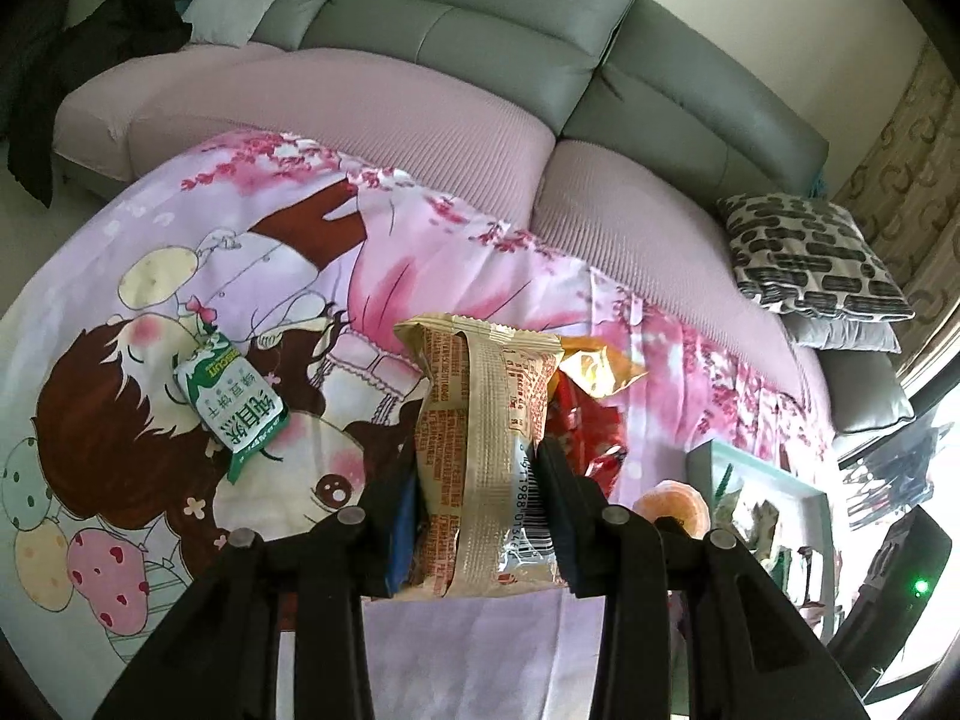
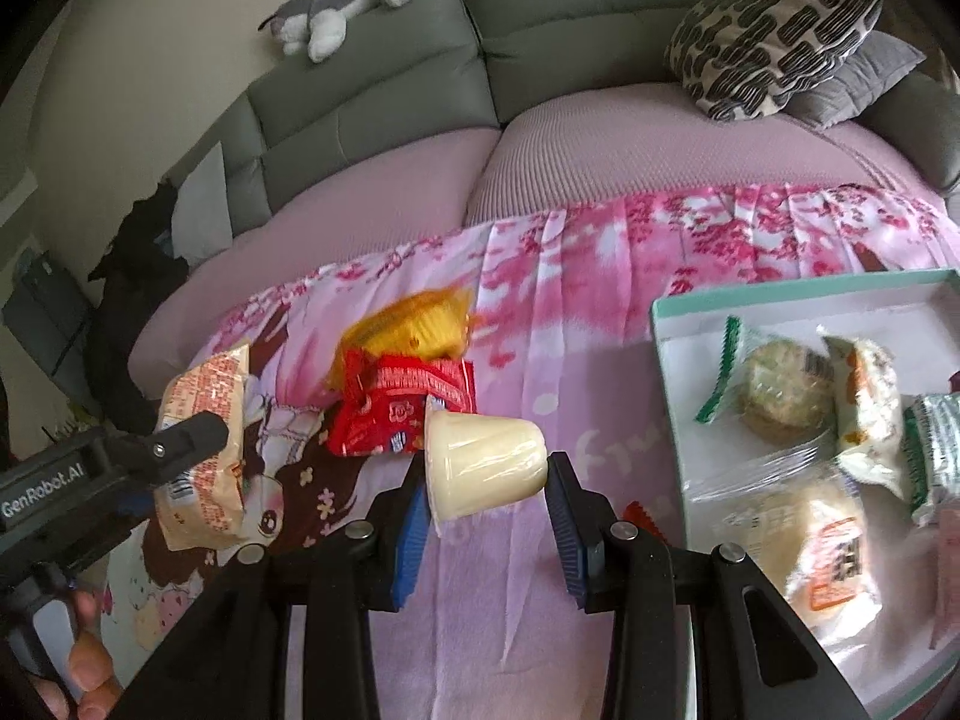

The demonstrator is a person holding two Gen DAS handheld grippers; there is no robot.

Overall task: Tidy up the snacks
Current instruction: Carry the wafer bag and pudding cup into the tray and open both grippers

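My left gripper (image 1: 477, 516) is shut on a beige snack packet (image 1: 480, 444) with orange print, held above the cartoon cloth; it also shows in the right wrist view (image 2: 204, 450). My right gripper (image 2: 486, 504) is shut on a pale yellow jelly cup (image 2: 483, 459) lying sideways between the pads, left of the tray. A red packet (image 2: 402, 411) and an orange-yellow packet (image 2: 408, 324) lie on the cloth beyond it. A green-and-white biscuit packet (image 1: 231, 399) lies on the cloth to the left.
A mint-rimmed white tray (image 2: 666, 360) at the right holds several wrapped snacks. The pink cartoon cloth (image 1: 180, 276) covers the table. A grey and pink sofa (image 1: 480, 42) with a patterned cushion (image 2: 774, 42) and plush toy (image 2: 348, 6) stands behind.
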